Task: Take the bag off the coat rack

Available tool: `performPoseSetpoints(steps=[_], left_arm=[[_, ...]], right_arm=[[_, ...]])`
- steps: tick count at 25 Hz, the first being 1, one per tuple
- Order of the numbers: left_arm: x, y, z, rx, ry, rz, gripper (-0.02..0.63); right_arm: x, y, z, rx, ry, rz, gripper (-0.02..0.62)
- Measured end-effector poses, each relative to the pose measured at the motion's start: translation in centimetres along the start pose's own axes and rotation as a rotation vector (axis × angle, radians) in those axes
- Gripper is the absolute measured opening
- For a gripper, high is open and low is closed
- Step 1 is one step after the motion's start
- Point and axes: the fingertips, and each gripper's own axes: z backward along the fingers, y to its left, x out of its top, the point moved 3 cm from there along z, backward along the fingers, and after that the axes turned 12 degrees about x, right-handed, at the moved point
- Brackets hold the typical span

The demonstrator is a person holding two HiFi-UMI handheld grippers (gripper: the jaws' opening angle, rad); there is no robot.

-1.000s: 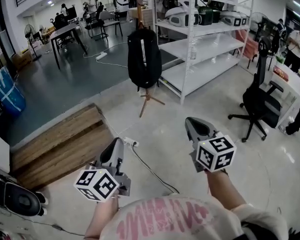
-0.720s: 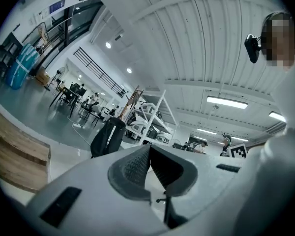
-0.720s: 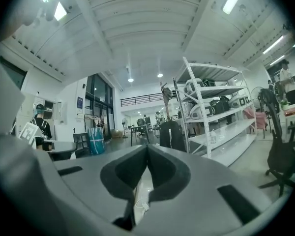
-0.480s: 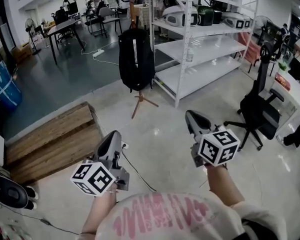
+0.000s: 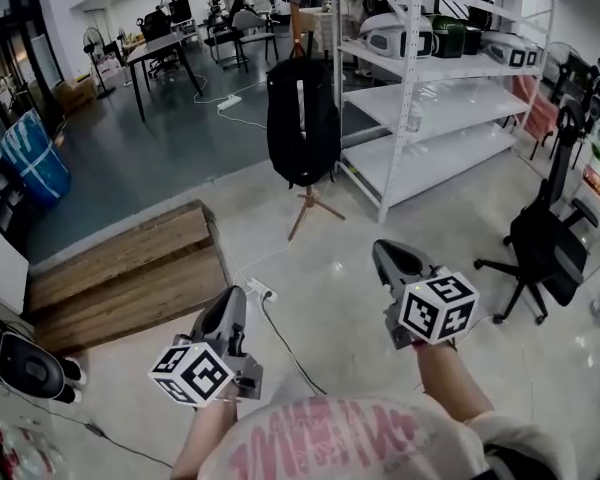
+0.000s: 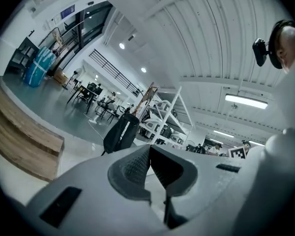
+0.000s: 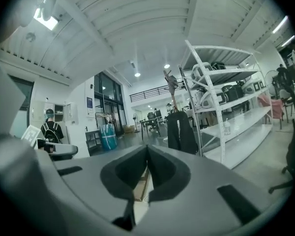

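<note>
Both of my grippers are fully closed and empty. In the left gripper view the left gripper (image 6: 149, 149) has its dark ribbed pads pressed together with nothing between them. The right gripper view shows the same for the right gripper (image 7: 147, 149). From the head view, the left gripper (image 5: 233, 296) and the right gripper (image 5: 385, 249) sit low and near me, pointing out over bare floor. Both are well apart from the bag and touch nothing.

Both pairs of jaws have stayed shut since a second ago. Compared with half a second ago, the bag and rack now sit further right in the head view. The white power strip (image 5: 260, 290) has come back into sight just beyond the left gripper's tip. The bag looks slightly larger than a second ago.

The bag (image 5: 302, 118) is a black backpack with a pale stripe running down its middle. It hangs upright from the upper part of the wooden coat rack (image 5: 307, 211), with its bottom above the splayed legs. It is far ahead of me, just left of the white shelving unit (image 5: 412, 88) and right of the wooden platform (image 5: 120, 278). Both gripper views show the bag beyond the jaws (image 6: 120, 134) (image 7: 181, 129).
</note>
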Motion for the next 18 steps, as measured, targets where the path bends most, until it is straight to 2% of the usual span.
performPoseSetpoints(steps=[8, 11, 15, 18], left_arm=[[1.4, 3.3, -5.7, -0.007, 0.027, 0.021, 0.004], [3.6, 4.5, -8.8, -0.027, 0.022, 0.011, 0.004], [7.4, 6.0, -12.2, -0.049, 0.007, -0.054, 0.005], [10.3, 7.2, -14.6, -0.074, -0.001, -0.056, 0.003]], right_arm=[[-0.2, -2.5, -5.9, -0.022, 0.043, 0.001, 0.006], [0.8, -3.5, -8.7, -0.038, 0.025, -0.008, 0.006], [2.8, -4.4, -12.9, -0.061, -0.008, -0.012, 0.006], [4.4, -5.0, -15.9, -0.070, -0.030, -0.020, 0.006]])
